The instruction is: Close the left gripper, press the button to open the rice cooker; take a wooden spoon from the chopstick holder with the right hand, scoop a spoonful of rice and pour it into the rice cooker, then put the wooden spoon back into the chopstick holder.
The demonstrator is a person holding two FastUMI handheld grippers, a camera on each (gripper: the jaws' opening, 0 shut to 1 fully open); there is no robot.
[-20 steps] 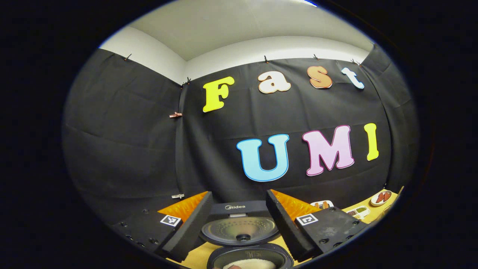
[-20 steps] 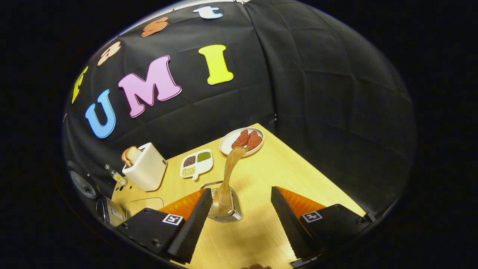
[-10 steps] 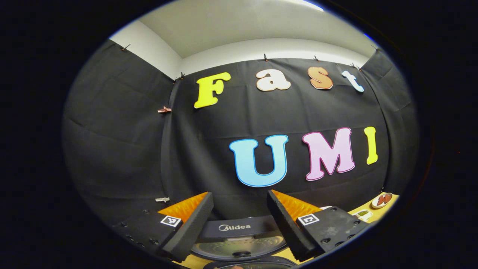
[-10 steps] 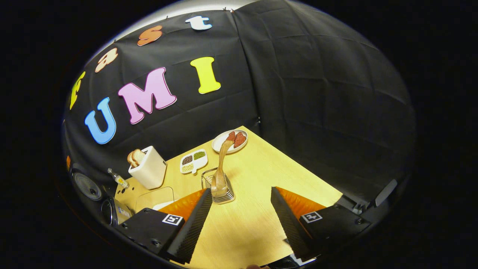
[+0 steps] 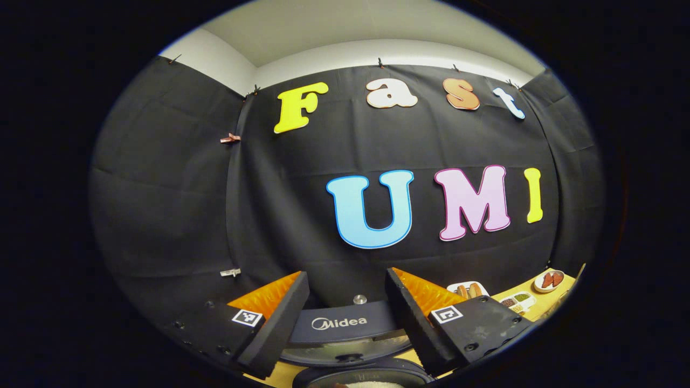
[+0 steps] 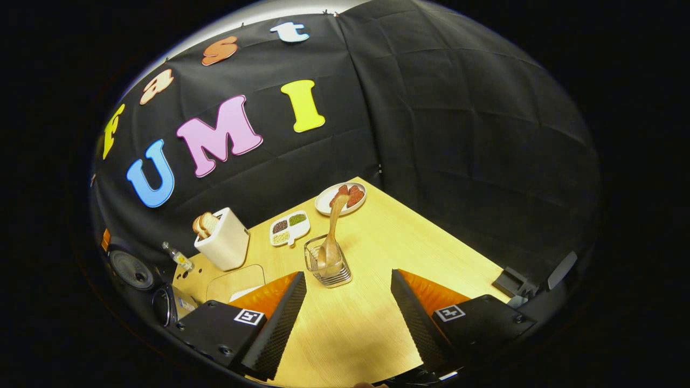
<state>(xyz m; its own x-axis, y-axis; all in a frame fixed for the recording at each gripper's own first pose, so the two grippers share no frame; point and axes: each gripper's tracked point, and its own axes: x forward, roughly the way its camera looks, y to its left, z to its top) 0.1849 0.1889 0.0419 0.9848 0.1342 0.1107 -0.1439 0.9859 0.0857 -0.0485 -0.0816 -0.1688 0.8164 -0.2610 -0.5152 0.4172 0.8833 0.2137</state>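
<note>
Here the left gripper [image 5: 345,312] hangs w/ jaws apart, nothing between them, above the rice cooker [image 5: 345,326], whose lid stands raised; white rice shows in the pot at the view's bottom edge. The right gripper [image 6: 347,315] also has jaws apart & empty over the desk [image 6: 377,248]. The wooden spoon [image 6: 332,231] stands tilted in the wire chopstick holder [image 6: 327,268], near a toaster [image 6: 223,245]

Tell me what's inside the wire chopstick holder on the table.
The clear-sided wire chopstick holder holds one light wooden spoon, standing handle-up and leaning. Its bowl end sits low inside; whether it touches the base is unclear.
</note>
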